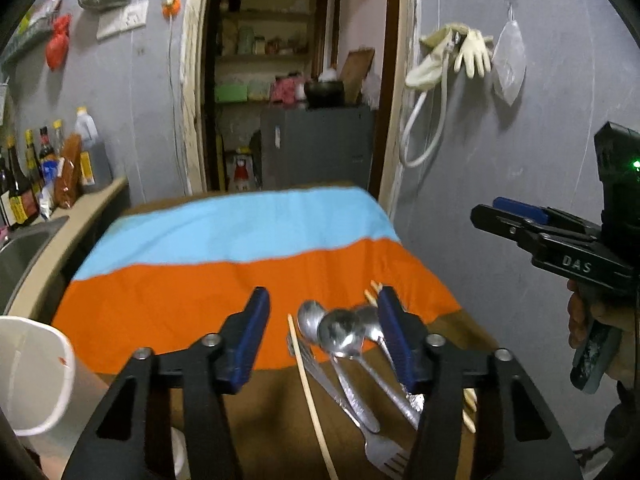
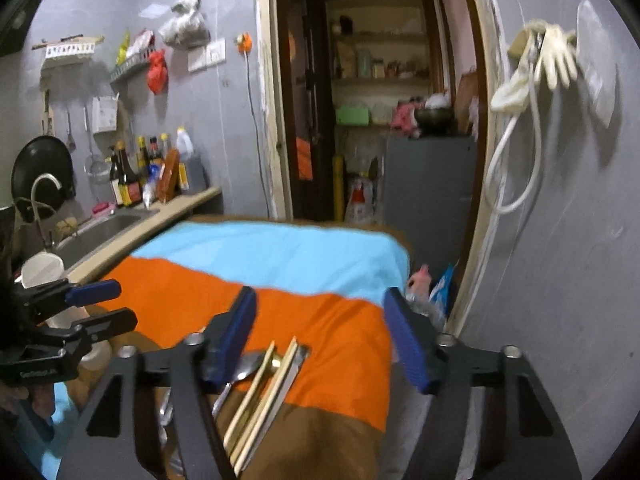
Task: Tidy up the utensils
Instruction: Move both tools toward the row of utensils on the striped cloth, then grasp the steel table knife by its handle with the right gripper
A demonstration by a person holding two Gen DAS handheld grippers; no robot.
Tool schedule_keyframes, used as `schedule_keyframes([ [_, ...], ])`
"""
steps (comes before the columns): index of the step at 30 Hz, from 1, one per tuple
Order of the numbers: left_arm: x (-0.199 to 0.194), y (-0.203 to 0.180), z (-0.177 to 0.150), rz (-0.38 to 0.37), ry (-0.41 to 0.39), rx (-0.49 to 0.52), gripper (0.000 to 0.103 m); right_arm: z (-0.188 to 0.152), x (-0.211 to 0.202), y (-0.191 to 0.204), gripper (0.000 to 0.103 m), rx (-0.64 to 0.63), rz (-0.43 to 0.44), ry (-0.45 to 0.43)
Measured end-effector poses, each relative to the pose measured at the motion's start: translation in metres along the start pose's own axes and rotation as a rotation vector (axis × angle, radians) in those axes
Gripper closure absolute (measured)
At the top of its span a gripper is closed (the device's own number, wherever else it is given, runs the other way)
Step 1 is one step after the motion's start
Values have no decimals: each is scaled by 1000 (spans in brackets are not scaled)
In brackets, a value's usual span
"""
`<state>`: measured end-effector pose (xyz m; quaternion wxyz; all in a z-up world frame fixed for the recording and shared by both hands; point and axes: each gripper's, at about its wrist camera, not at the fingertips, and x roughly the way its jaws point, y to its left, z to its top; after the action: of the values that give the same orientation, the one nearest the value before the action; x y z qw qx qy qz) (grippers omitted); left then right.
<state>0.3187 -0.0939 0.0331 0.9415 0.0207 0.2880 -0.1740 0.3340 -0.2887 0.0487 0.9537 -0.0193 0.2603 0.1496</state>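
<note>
Steel spoons [image 1: 340,332], a fork [image 1: 384,454] and pale chopsticks [image 2: 260,396] lie heaped at the cloth-covered desk's [image 1: 180,304] near edge. Left tool [image 1: 326,342] and right tool [image 2: 320,340] gape, holding nothing.

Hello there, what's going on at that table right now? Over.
Left tool open, empty, above the spoons. Right tool open, empty, over chopsticks. White cup waits at left. Nothing in the way.
</note>
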Motion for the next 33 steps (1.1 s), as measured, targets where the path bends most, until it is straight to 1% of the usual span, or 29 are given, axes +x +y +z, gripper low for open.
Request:
schedule_keyframes([
  [1,4,0,-2,3,15,5,65,-3,6,0,52,-6,7,21],
  [4,19,3,-8,18,81,14,75,-14,22,2,55,-30,22,77],
  [6,28,6,-13,21,131,5,77,-20,32,3,58,-46,31,118],
  [8,35,9,-17,26,163,3,77,-25,41,5,59,-60,34,154],
  [15,51,20,-31,-2,275,-19,81,-42,65,3,60,-84,29,264],
  [18,53,21,-36,-9,302,-22,81,-47,71,2,60,-86,44,292],
  [20,51,24,-38,-18,309,-26,83,-49,73,4,60,-87,56,303],
  [22,51,24,-38,-11,317,-24,87,-49,74,6,60,-84,70,304],
  [25,51,26,-40,-11,334,-21,89,-48,75,11,60,-95,84,309],
  [29,52,26,-40,-10,348,-3,90,-47,79,17,60,-116,89,332],
  [33,58,29,-37,-14,360,-6,90,-47,88,29,60,-160,62,356],
])
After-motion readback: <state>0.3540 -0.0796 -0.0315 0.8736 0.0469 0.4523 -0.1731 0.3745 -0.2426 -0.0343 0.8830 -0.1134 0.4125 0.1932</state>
